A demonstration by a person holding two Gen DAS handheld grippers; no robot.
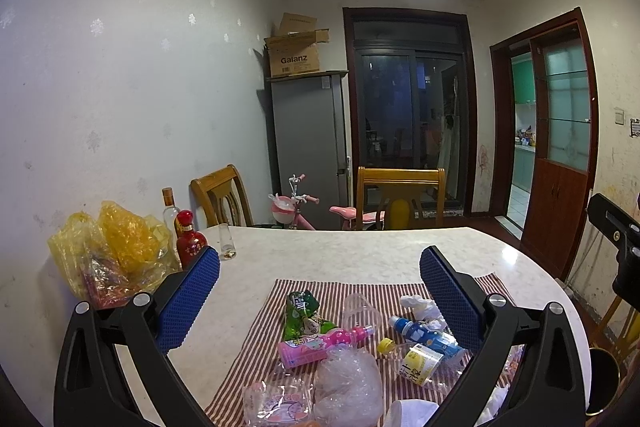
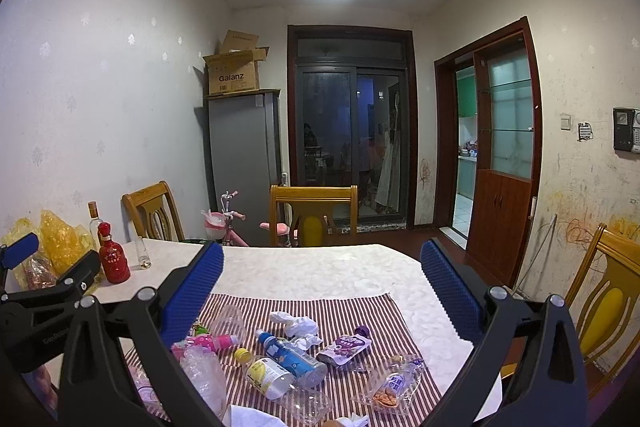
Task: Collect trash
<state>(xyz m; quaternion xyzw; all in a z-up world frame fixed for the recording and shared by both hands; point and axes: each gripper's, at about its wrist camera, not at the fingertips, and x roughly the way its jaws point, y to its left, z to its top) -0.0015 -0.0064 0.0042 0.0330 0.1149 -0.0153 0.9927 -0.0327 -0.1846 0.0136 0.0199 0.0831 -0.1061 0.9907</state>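
Trash lies on a striped cloth on the white table. In the left wrist view I see a green wrapper, a pink bottle, a blue bottle, a yellow-capped bottle, crumpled tissue and clear plastic. The right wrist view adds a purple pouch and a snack packet. My left gripper is open and empty above the cloth. My right gripper is open and empty above the cloth too.
Yellow plastic bags, a red bottle, a clear bottle and a small glass stand at the table's left. Wooden chairs surround the table. A grey fridge and a pink bicycle stand behind.
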